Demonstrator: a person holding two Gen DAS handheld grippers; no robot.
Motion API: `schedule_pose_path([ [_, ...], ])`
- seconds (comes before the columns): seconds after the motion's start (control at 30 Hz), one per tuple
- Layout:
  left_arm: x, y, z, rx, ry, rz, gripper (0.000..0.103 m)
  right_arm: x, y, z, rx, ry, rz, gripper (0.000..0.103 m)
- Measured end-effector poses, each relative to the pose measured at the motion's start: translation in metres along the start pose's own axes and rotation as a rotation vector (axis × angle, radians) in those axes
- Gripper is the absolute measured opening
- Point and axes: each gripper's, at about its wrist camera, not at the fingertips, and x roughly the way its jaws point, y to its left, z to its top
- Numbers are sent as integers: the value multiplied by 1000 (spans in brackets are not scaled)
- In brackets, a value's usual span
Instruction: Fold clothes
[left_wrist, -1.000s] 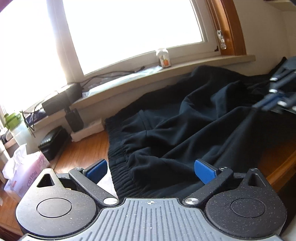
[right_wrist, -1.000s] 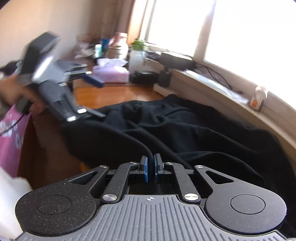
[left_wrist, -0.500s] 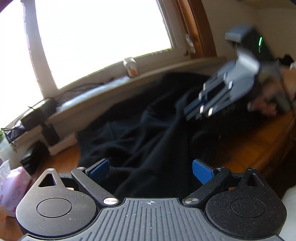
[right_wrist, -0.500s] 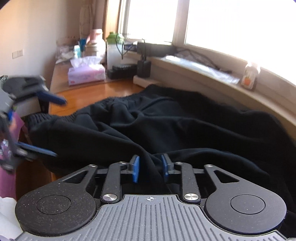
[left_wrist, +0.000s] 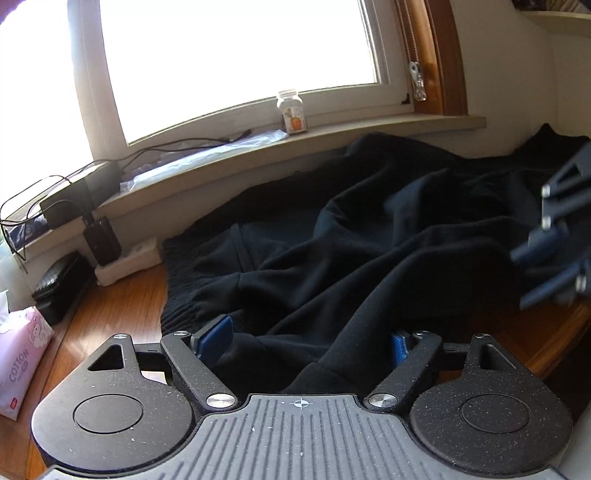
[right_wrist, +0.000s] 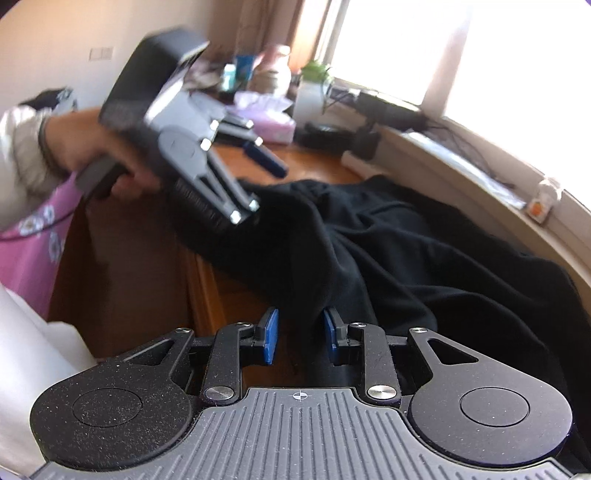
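Right gripper wider around garment

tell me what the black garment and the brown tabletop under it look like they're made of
Black garment: soft matte knit, probably cotton fleece; it drapes in thick folds and has a ribbed band. Brown tabletop: wood or wood veneer, glossy; grain lines and window glare show.

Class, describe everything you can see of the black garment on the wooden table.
The black garment is soft, thick-looking fabric with a ribbed band at one edge, lying crumpled in folds on the wooden table below the windowsill. Cloth lies between the open jaws of the left gripper and of the right gripper.
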Motion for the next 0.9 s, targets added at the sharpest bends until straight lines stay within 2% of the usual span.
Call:
schedule_pose_path([
  [0.13, 4, 2, 5, -6, 3, 2, 85, 2, 10, 7, -18, -13, -1, 28],
  [0.37, 9, 13, 12, -42, -13, -22, 86, -12, 33, 13, -90, -44, -84, 29],
  [0.53, 15, 14, 16, -33, -5, -16, 87, -14, 42, 18, -105, -88, -88, 29],
  [0.7, 23, 19, 22, -37, -2, -17, 88, -1, 47, 15, -116, -26, -60, 29],
  [0.8, 24, 18, 24, -28, -4, -14, 88, 21, 33, 3, -134, 43, -147, 30],
  [0.9, 24, 19, 25, -33, -11, -7, 89, 26, 10, -6, -130, 53, -221, 30],
])
